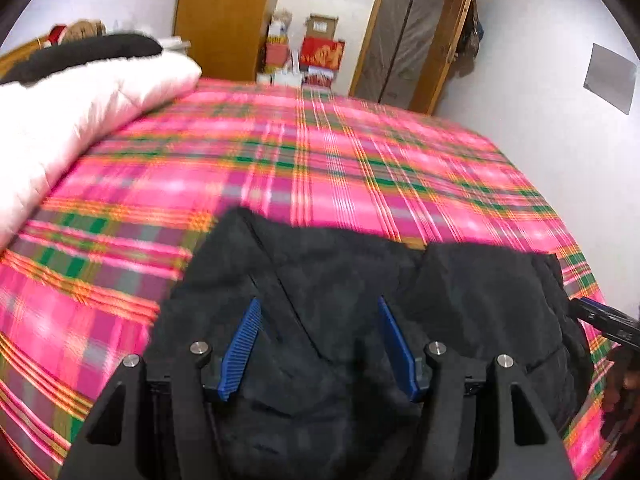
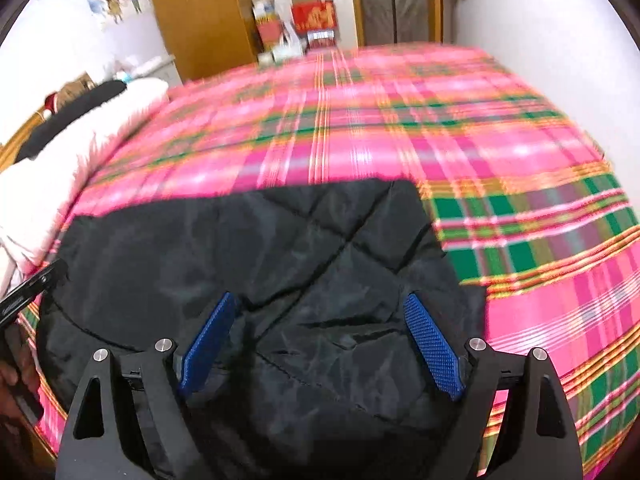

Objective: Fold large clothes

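Item: black quilted jacket, one piece, lying bunched on the near edge of the bed with the pink plaid cover.

Left: the left tongs are standing wide open over the jacket's fleecy side, blue pads well apart, gripping nothing. A white quilt with a dark garment on top is lying at the far left of the bed.

Right: the right tongs are likewise gaping over the glossy quilted lining, holding nothing.

Handling, as a judgement: padded, soft and limp, fairly bulky but probably light; the shiny lining is looking slippery, so thin pinches are likely slipping. Taking hold at stitched seams, the hem or a thick folded edge is seeming safest, one tong toward each side.
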Action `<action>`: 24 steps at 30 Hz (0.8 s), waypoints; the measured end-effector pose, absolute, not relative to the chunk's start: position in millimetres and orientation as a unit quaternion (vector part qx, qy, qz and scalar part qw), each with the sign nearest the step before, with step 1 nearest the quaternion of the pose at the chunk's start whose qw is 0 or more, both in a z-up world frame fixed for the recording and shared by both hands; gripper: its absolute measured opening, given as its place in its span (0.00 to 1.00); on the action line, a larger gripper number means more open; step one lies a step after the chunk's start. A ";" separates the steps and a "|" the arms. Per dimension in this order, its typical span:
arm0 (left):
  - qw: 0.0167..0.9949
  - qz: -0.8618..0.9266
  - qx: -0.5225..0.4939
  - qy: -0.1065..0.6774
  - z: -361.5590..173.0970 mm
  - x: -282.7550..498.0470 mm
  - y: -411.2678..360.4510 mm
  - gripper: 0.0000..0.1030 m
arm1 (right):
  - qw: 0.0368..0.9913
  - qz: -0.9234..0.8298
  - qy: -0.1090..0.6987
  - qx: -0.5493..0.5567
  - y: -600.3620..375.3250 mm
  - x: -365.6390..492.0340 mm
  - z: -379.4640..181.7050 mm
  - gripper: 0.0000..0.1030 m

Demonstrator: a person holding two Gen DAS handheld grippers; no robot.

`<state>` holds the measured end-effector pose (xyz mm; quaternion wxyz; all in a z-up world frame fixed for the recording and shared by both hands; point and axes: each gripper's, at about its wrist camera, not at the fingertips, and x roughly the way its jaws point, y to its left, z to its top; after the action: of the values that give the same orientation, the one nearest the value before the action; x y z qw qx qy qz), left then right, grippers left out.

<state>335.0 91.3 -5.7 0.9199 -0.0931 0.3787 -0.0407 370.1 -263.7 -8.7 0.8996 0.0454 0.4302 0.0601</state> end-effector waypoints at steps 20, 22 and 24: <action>0.907 0.016 -0.079 0.413 -95.6 410.3 107.8 0.63 | 0.865 0.021 0.494 0.079 -291.7 452.5 -104.9 0.65; 0.907 0.017 -0.078 0.414 -96.9 410.5 108.3 0.63 | 0.866 0.020 0.494 0.077 -291.3 454.1 -106.3 0.65; 0.907 0.018 -0.079 0.414 -98.1 410.9 108.1 0.63 | 0.866 0.021 0.493 0.079 -291.6 454.7 -106.9 0.65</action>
<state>410.9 108.1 -98.1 0.9067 -0.0786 0.4141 0.0180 454.7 -291.6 -106.9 0.8664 0.0790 0.4926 0.0209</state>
